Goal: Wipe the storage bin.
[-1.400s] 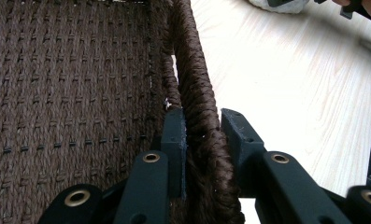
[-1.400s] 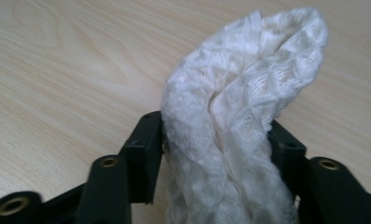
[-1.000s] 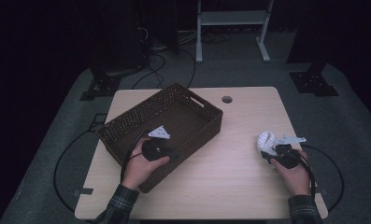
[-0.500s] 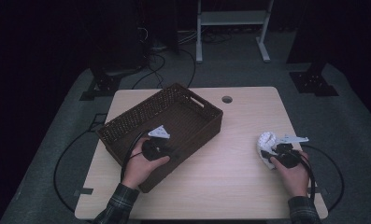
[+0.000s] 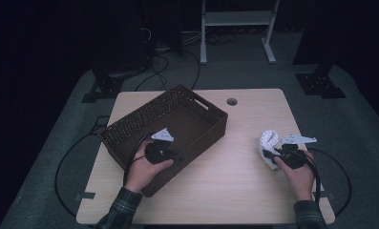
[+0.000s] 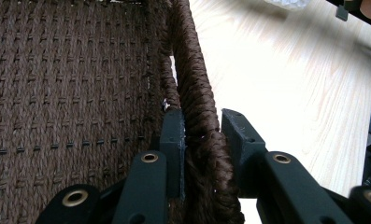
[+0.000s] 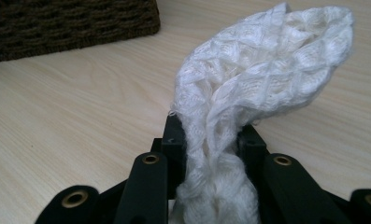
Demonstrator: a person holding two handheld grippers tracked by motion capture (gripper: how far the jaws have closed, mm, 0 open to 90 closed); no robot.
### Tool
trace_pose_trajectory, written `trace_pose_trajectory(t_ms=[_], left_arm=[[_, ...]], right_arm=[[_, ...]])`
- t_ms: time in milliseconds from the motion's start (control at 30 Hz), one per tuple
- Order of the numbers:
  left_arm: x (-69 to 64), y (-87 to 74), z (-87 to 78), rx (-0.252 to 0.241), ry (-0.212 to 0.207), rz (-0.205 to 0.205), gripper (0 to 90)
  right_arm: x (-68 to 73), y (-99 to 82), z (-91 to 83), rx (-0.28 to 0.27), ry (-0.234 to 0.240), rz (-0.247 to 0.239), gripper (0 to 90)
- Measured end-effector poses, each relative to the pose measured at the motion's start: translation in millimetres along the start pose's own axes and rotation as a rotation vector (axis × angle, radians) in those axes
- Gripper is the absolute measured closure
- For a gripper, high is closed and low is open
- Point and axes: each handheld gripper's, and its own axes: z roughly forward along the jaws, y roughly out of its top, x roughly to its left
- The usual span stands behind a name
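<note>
Left claw (image 6: 199,135) clamps dark brown woven basket's (image 5: 130,128) near wall, surface's (image 5: 235,191) left | right claw (image 7: 211,140), jaws just narrowed, grips crumpled white knitted cloth (image 7: 262,70) at right | cloth secured, likely basket-bound

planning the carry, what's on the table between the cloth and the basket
Nothing: the high view shows bare table between the cloth and the basket.

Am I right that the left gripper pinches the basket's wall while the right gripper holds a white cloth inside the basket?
Not quite. The right gripper does hold the white cloth, but out on the bare table, apart from the basket, as the high view shows. The left gripper does pinch the basket's wall.
</note>
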Motion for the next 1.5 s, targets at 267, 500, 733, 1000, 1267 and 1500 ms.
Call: trace_pose_trajectory(t_ms=[267,500,733,1000,1267,1500], left_arm=[[-0.7,-0.5,-0.2,-0.002,0.003,-0.001,70.5],[-0.3,-0.3,-0.1,-0.002,0.001,-0.002,70.4],[-0.1,-0.4,-0.1,-0.002,-0.001,-0.004,70.4],[-0.1,-0.4,-0.2,-0.002,-0.001,-0.004,70.4],[0.0,-0.4,-0.4,-0.002,-0.002,-0.006,70.4],[-0.5,-0.5,-0.2,-0.002,0.001,-0.003,70.6]], right_arm=[[1.0,14.5,1.3,-0.041,0.022,-0.005,70.5],[8.8,29.1,6.3,-0.063,0.059,-0.027,70.6],[21.2,39.0,11.4,-0.063,0.087,-0.064,70.6],[33.6,52.5,14.8,-0.088,0.114,-0.091,70.7],[46.1,63.0,18.8,-0.1,0.148,-0.12,70.7],[50.0,66.2,23.0,-0.086,0.151,-0.139,70.7]])
